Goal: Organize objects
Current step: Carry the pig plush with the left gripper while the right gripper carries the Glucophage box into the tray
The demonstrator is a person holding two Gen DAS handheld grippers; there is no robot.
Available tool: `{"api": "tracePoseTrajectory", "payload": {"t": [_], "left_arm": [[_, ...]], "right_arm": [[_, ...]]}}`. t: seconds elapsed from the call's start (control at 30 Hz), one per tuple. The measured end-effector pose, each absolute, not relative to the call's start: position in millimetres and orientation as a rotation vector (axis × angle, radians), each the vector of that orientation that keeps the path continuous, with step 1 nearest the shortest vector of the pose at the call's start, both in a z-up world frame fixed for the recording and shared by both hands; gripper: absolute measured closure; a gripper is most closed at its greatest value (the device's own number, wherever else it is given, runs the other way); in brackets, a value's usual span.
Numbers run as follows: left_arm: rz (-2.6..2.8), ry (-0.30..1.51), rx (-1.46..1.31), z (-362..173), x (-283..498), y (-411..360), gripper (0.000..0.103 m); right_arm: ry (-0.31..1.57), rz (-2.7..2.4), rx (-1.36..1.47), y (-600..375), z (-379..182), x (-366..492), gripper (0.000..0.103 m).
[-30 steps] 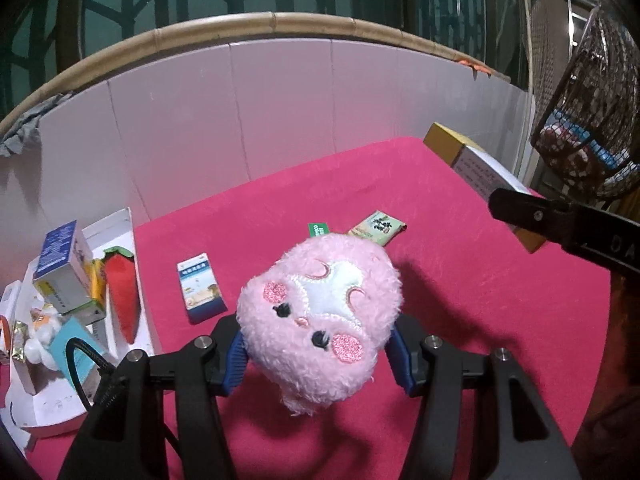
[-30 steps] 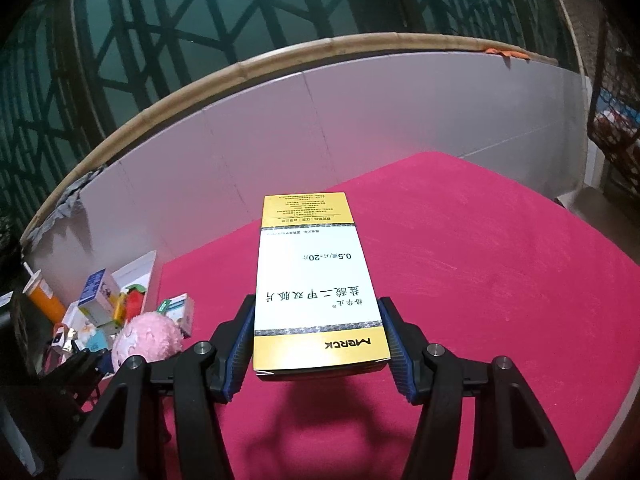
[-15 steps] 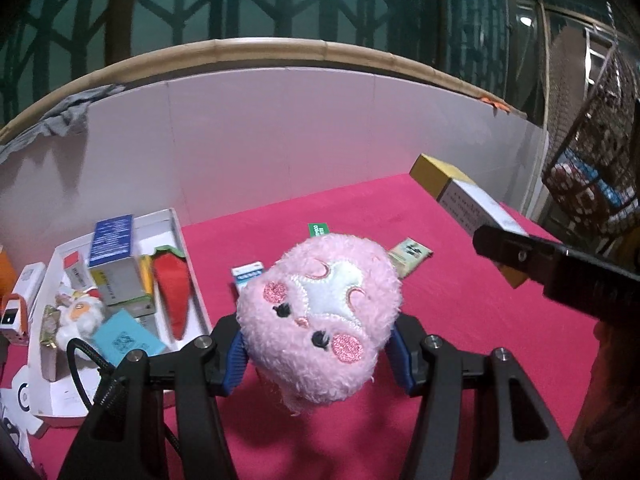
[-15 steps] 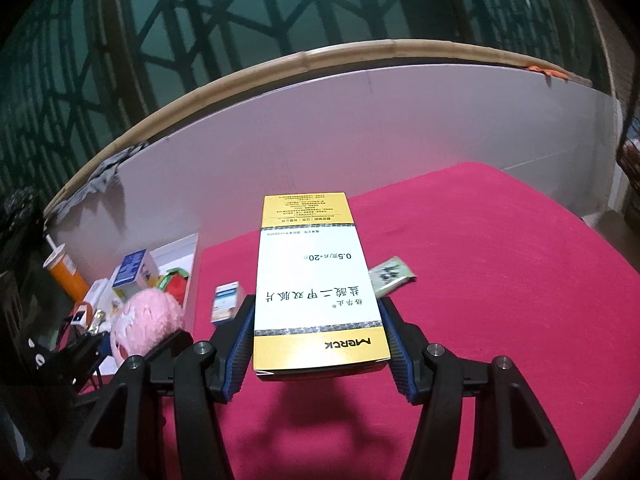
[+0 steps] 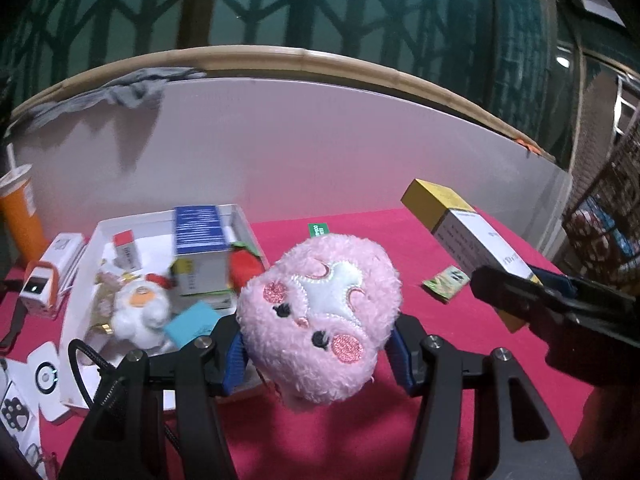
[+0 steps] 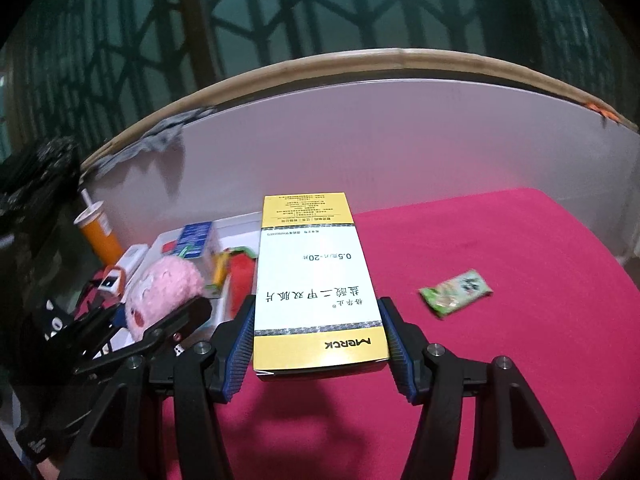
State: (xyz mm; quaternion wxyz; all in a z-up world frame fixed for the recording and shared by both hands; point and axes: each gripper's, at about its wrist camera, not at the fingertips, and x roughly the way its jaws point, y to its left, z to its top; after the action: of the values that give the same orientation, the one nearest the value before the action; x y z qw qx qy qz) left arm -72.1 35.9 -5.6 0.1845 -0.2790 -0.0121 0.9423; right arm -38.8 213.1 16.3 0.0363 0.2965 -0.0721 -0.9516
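My left gripper (image 5: 318,354) is shut on a pink plush toy (image 5: 320,316) with a white star on its face, held above the red tablecloth (image 5: 360,236) beside the white box (image 5: 236,216). My right gripper (image 6: 316,344) is shut on a yellow-and-white medicine carton (image 6: 314,280), held flat over the cloth. The carton (image 5: 468,236) and the right gripper show at the right of the left wrist view; the plush (image 6: 164,292) and left gripper show at the left of the right wrist view. The white box (image 6: 236,226) holds a blue-and-white carton (image 5: 198,248), a red plush strawberry (image 5: 246,266) and a white plush figure (image 5: 138,310).
A green snack packet (image 6: 456,292) lies on the cloth to the right. A small green tag (image 5: 318,229) lies near the back panel (image 5: 320,152). An orange cup (image 6: 98,232) and a white-and-orange device (image 5: 40,284) stand left of the box. A wire basket (image 5: 608,216) hangs at far right.
Both grippers have swung left with their loads toward the white box, which now lies close in front of the plush. The small blue-and-white box on the cloth has gone behind the plush.
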Motion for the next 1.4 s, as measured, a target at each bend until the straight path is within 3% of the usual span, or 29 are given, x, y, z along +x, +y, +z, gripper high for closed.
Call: {"api": "tracePoseTrajectory", "payload": {"t": [0.43, 0.7, 1.13, 1.33, 1.4], "left_arm": [[2.863, -0.273, -0.794, 10.0, -104.2, -88.2, 0.046], [2.865, -0.447, -0.891, -3.4, -144.9, -142.7, 0.046], [2.912, -0.570, -0.930, -25.5, -159.3, -166.4, 0.046], [2.887, -0.544, -0.945, -21.8, -173.6, -157.1, 0.044], [2.861, -0.524, -0.954, -18.3, -182.7, -149.3, 0.043]], "right_arm": [[-0.056, -2.731, 0.905, 115.6, 26.5, -75.0, 0.040], [-0.025, -2.596, 1.009, 58.7, -0.3, -99.4, 0.040], [0.026, -2.593, 1.085, 17.1, -34.8, -162.4, 0.040], [0.017, -2.615, 1.096, 23.2, -37.2, -174.0, 0.038], [-0.009, -2.626, 1.084, 34.3, -33.9, -162.7, 0.034]]}}
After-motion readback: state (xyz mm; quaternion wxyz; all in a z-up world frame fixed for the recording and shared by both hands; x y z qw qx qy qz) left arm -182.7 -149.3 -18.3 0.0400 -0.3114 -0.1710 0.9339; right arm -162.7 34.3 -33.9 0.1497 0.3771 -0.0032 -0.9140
